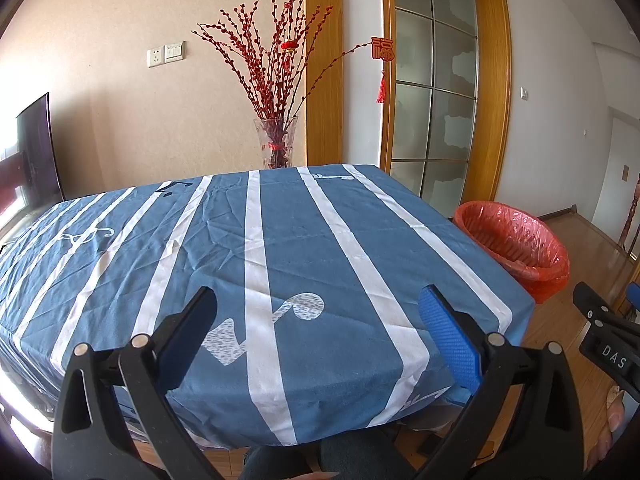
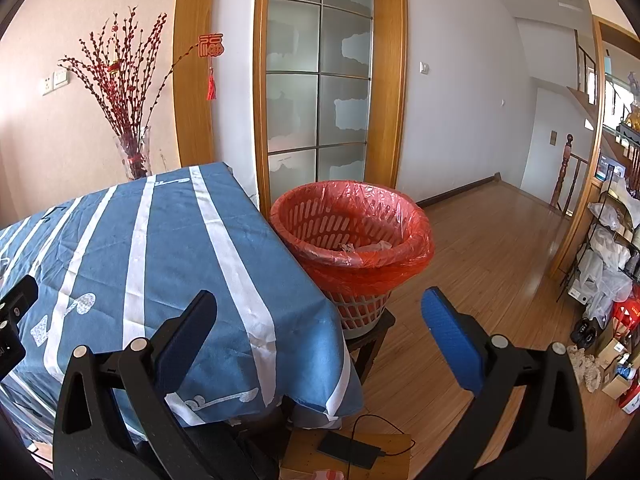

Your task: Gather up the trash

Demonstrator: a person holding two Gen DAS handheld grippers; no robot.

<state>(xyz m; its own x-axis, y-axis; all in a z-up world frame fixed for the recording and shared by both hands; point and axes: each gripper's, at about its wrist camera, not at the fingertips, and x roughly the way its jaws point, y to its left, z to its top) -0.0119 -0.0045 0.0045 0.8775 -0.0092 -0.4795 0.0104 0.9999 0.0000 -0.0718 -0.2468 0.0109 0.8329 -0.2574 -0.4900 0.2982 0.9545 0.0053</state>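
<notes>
Evidently, little or nothing is left to be picked up: no loose trash is seen on the striped blue tablecloth [image 1: 288, 240] in either wrist view, and crumpled scraps [image 2: 362, 248] are seen lying at the bottom of the bin [image 2: 352, 240], a slotted basket lined with a red plastic bag. The bin is set on a low dark stool [image 2: 370, 338] just beside the table's right edge, close against the hanging cloth.

The left gripper [image 1: 318, 306] is held over the near edge of the table with its jaws spread wide and nothing between them. The right gripper [image 2: 319, 306] is likewise spread and empty, and is held off the table's near right corner, pointed toward the bin. Part of the right gripper's body is caught at the right edge of the left view.

The collecting step is judged to be finished or nearly so. If more trash remains, it is hidden from both cameras, so the table and floor would first need to be scanned; any find would then call for a grasp and a carry over the bin's rim before release. A vase of red branches [image 1: 276, 144] is placed behind the table's far edge and should be avoided.
</notes>
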